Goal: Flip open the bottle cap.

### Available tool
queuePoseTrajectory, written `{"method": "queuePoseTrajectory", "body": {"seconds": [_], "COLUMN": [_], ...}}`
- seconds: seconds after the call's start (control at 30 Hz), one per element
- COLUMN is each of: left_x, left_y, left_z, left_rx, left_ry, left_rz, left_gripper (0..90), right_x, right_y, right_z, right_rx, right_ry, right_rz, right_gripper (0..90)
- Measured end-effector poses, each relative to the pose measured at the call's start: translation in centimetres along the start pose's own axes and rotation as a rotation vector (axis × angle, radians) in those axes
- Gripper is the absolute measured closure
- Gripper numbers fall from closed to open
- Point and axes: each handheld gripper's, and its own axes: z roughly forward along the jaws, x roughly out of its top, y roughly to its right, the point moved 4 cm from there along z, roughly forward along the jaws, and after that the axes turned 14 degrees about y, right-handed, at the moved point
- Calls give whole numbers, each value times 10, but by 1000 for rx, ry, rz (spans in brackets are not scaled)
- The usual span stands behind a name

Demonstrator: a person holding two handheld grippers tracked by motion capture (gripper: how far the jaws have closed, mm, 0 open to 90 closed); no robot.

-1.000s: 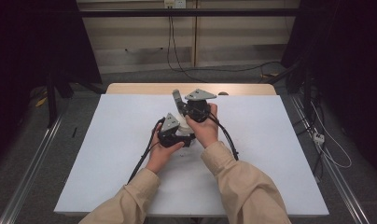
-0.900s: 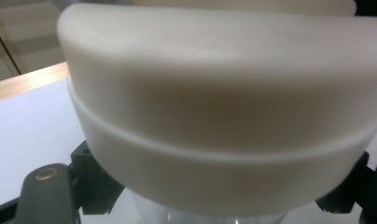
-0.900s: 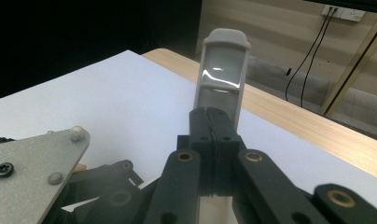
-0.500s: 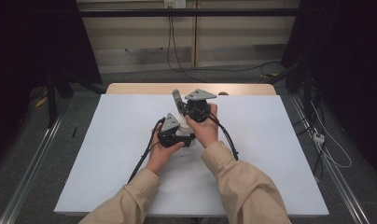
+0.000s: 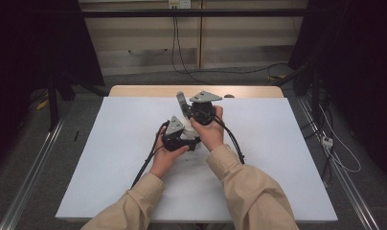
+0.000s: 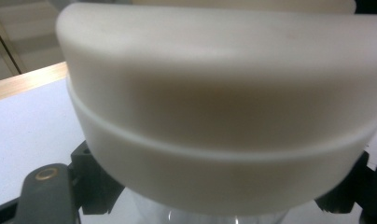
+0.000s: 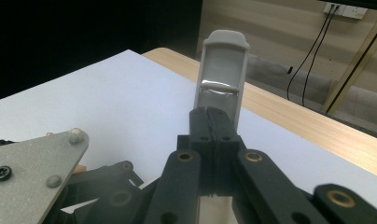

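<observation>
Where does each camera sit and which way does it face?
High view: above the person's side, facing forward and down on the white-covered table; beige sleeves, both hands.
Left gripper view: on the left tool, facing a white rounded plastic part; own black jaws low.
Right gripper view: on the right tool, facing a grey flat plastic piece above its shut jaws.
High and right gripper views share the grey flat plastic piece.

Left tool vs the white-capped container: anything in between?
Nothing visible. The white-capped container sits right against the left tool, whose black jaws flank its clear body just under the cap.
</observation>
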Motion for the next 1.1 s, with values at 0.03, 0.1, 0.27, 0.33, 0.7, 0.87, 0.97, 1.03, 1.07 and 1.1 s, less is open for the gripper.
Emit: {"method": "queuePoseTrajectory", "body": {"seconds": [0.03,0.1,0.27,0.33,0.7,0.87,0.97,1.03,1.07,1.1], "left_x": [0,0,0,0,0,0,0,0,0,0], "left_y": [0,0,0,0,0,0,0,0,0,0], "left_z": [0,0,0,0,0,0,1,0,0,0], "left_rx": [6,4,5,5,-3,-3,-3,-2,-2,-2], "left_ry": [1,-1,-1,0,0,0,0,0,-1,0], "left_rz": [6,5,5,5,0,-2,-2,-1,0,0], "left_gripper": [187,187,187,187,187,187,187,187,187,187], "right_x": [0,0,-1,-1,-2,-2,-3,-3,-3,-3], "right_y": [0,0,0,0,1,0,0,0,0,0], "right_z": [0,1,1,2,4,6,7,7,7,8], "right_rx": [0,-1,1,1,1,2,2,3,2,2], "right_ry": [-3,-5,-4,-4,-11,-13,-12,-13,-13,-12], "right_rz": [-2,-3,2,4,5,5,6,6,5,6], "right_gripper": [900,900,900,900,900,900,900,900,900,900]}}
